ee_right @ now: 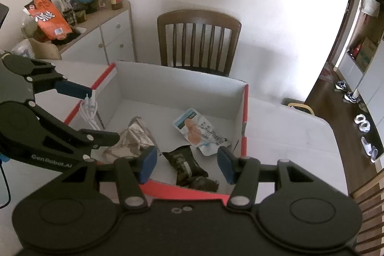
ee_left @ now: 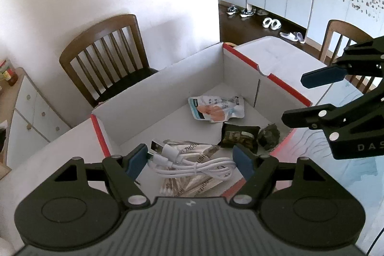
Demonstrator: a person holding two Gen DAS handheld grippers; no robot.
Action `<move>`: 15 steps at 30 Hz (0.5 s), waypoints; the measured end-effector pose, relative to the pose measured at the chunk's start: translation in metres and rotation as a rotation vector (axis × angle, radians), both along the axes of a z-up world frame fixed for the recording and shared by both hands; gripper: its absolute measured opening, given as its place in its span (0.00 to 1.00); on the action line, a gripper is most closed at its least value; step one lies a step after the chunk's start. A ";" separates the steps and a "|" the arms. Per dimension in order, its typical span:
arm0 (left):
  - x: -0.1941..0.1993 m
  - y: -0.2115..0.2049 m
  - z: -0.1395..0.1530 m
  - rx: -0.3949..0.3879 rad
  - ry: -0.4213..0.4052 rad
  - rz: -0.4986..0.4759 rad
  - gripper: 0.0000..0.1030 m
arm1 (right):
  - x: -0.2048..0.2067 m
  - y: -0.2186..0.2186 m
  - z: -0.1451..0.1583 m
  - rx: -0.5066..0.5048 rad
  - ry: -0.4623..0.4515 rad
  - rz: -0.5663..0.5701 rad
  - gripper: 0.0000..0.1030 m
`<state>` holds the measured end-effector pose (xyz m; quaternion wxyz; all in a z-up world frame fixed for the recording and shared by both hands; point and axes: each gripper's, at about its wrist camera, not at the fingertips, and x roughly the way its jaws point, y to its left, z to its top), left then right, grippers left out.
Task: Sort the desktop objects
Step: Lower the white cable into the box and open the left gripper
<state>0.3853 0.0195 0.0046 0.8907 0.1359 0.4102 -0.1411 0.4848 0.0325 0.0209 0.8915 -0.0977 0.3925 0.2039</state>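
Observation:
A white cardboard box [ee_left: 168, 92] [ee_right: 180, 90] with red rims stands on the table. Inside lie a white-and-blue snack pouch [ee_left: 216, 107] [ee_right: 196, 131], a dark green packet [ee_left: 240, 136] [ee_right: 182, 160], a dark fuzzy clump [ee_left: 268, 136] [ee_right: 204, 184] and silvery packets [ee_left: 192, 186] [ee_right: 134, 138]. My left gripper [ee_left: 189, 162] [ee_right: 103, 115] hovers over the box's near-left corner, shut lengthwise on a coiled white USB cable [ee_left: 192, 164] [ee_right: 88, 112] that hangs between its blue pads. My right gripper [ee_right: 187, 164] [ee_left: 294, 98] is open above the dark green packet, with nothing between its fingers.
A wooden chair [ee_left: 108, 56] [ee_right: 199, 40] stands behind the box against the white wall. A second chair [ee_left: 340, 40] is at the table's far right. A white sideboard [ee_right: 105, 37] carries an orange bag [ee_right: 46, 16], a globe and jars. Shoes lie on the dark floor.

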 end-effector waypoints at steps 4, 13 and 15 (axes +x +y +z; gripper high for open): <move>-0.012 -0.001 0.007 -0.011 -0.011 0.007 0.75 | -0.010 -0.005 0.008 0.017 -0.014 0.001 0.54; -0.019 -0.006 0.012 0.027 -0.054 0.023 0.76 | -0.028 -0.014 0.021 0.042 -0.040 -0.011 0.54; -0.010 -0.004 0.007 0.012 -0.043 0.037 0.76 | -0.029 -0.016 0.022 0.045 -0.041 -0.015 0.54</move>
